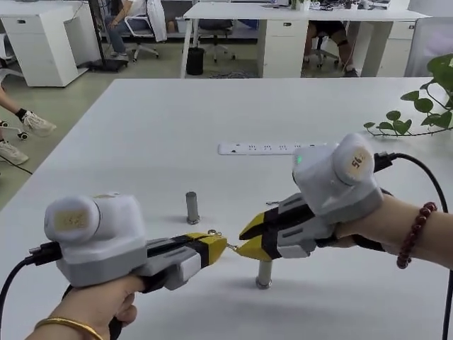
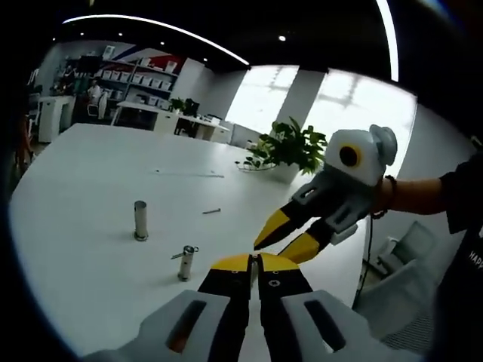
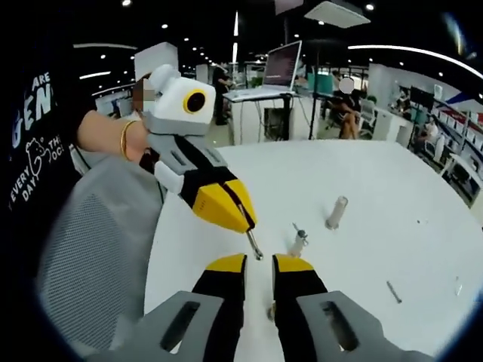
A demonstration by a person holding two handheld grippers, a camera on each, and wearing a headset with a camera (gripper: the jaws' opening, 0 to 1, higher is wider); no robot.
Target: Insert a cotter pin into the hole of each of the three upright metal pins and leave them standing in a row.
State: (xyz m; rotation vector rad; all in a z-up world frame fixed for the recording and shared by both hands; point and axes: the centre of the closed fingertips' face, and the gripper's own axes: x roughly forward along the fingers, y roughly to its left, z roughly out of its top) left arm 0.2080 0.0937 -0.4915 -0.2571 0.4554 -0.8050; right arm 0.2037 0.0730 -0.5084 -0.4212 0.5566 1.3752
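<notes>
Cotter pin point(image 3: 255, 245) sits pinched in my left gripper point(image 3: 245, 223) jaws; right gripper point(image 2: 269, 253) jaws spread. One metal pin point(image 2: 186, 262) looks fitted; I'd say two remain.

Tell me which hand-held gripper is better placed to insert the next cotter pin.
Left, probably: the left hand-held gripper is shut on a thin metal cotter pin, while the right hand-held gripper stands open beside it.
</notes>
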